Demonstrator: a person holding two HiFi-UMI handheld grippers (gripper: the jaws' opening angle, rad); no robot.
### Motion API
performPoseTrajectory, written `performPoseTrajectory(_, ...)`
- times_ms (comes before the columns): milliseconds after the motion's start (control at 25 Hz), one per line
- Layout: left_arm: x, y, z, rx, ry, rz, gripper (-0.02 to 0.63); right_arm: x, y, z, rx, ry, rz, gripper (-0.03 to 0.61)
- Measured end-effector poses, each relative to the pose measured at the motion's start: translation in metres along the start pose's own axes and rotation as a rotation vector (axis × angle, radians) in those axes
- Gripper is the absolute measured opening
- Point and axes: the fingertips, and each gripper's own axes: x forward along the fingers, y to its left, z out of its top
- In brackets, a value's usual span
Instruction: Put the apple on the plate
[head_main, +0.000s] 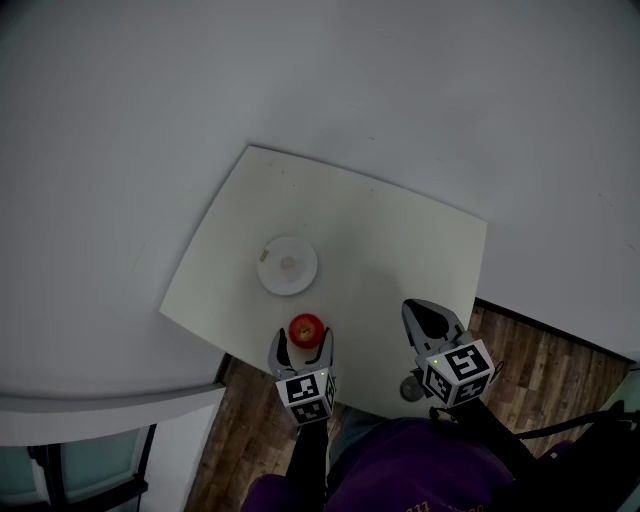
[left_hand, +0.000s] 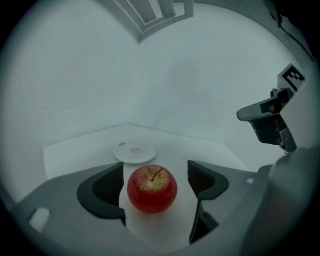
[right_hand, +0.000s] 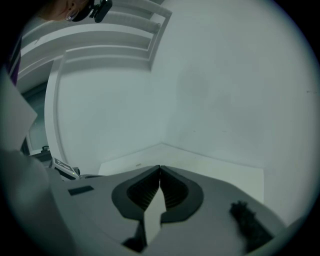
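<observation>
A red apple with a dark stem sits on the white table near its front edge. My left gripper is open around it, one jaw on each side, with a small gap between pads and fruit. A small white plate lies just beyond the apple, bare except for a tiny yellowish speck at its left rim. My right gripper hovers over the table's front right part, shut with nothing between its jaws.
The table stands in a corner of plain white walls. Wooden floor shows at the front and right. The person's dark purple clothing fills the bottom edge of the head view.
</observation>
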Motion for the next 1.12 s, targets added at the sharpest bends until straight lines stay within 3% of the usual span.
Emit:
performPoseTrajectory(520,0.019,0.004,-0.015,0.013,0.065,-0.009,0.394,0.003,-0.003,-0.002,0.005,0.003,-0.007,0.012)
performPoseTrajectory(1120,0.025,0.008,-0.019,0.004,0.076,-0.009,0.39,0.006,-0.006,-0.004,0.008,0.011,-0.021,0.012)
